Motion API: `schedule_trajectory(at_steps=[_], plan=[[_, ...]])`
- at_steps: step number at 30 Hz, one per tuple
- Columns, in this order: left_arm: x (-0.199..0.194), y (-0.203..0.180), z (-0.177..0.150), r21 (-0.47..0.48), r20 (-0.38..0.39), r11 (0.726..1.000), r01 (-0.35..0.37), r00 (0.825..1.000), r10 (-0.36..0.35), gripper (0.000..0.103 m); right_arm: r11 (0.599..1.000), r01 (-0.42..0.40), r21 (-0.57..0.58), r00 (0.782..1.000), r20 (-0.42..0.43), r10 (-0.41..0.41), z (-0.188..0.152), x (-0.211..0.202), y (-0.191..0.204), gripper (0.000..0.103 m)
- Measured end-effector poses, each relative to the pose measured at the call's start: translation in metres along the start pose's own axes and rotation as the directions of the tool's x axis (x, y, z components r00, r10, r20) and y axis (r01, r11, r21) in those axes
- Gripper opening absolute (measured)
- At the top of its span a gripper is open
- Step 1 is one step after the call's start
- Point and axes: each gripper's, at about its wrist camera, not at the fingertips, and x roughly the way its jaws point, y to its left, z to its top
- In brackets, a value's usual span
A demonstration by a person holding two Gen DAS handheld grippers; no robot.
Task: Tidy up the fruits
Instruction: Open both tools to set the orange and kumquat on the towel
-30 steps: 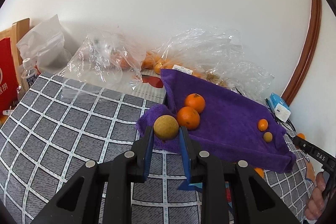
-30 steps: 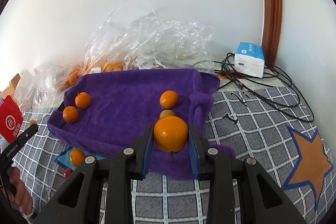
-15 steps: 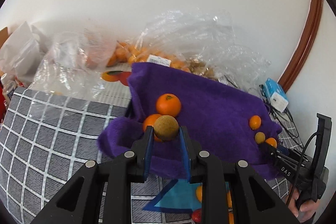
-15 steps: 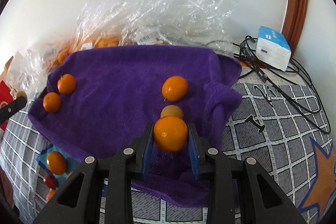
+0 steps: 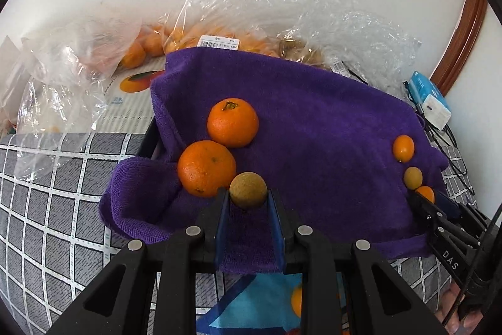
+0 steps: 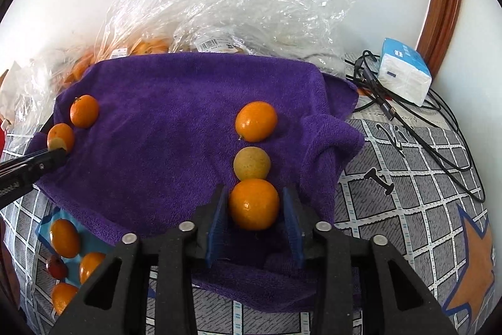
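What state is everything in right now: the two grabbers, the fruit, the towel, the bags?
left gripper: shut on the brown fruit.
right gripper: jaws around the orange; gripping or released, unclear.
purple towel: spread out, rumpled at the edges.
two oranges: lying loose on the towel.
plastic bags: crumpled, fruit inside.

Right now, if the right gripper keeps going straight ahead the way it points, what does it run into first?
The right gripper, jaws around a round orange citrus fruit, would likely push it into the round yellow-brown fruit just ahead on the purple towel; they look nearly touching, though depth is unclear.
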Motion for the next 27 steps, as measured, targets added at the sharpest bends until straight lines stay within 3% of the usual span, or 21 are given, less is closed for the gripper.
schedule_trajectory(at_steps=[9,13,16,20,27], plan=[[0.005,-0.007,0.001,0.046,-0.02,0.998,-0.038,0.999,0.038,0.024,1.0,-0.009,0.004,1.0,0.004,0.009,-0.001,-0.005,0.0,0.042],[0.003,-0.006,0.002,0.043,-0.03,0.999,-0.033,0.999,0.034,0.024,1.0,-0.007,0.009,1.0,0.018,0.007,0.0,-0.01,0.001,0.05],[-0.006,-0.003,0.002,0.03,-0.03,0.999,-0.018,0.999,0.019,0.028,1.0,-0.003,0.016,0.999,0.038,0.002,0.0,-0.018,0.001,0.052],[-0.028,0.005,-0.002,0.038,0.013,0.999,-0.006,1.0,0.006,0.043,0.999,-0.004,0.051,0.999,0.041,0.002,0.0,-0.034,-0.003,0.052],[-0.062,0.035,-0.023,0.026,0.07,0.999,-0.037,0.997,0.035,0.048,0.998,-0.029,0.047,0.997,0.07,0.026,-0.017,-0.069,0.013,0.053]])
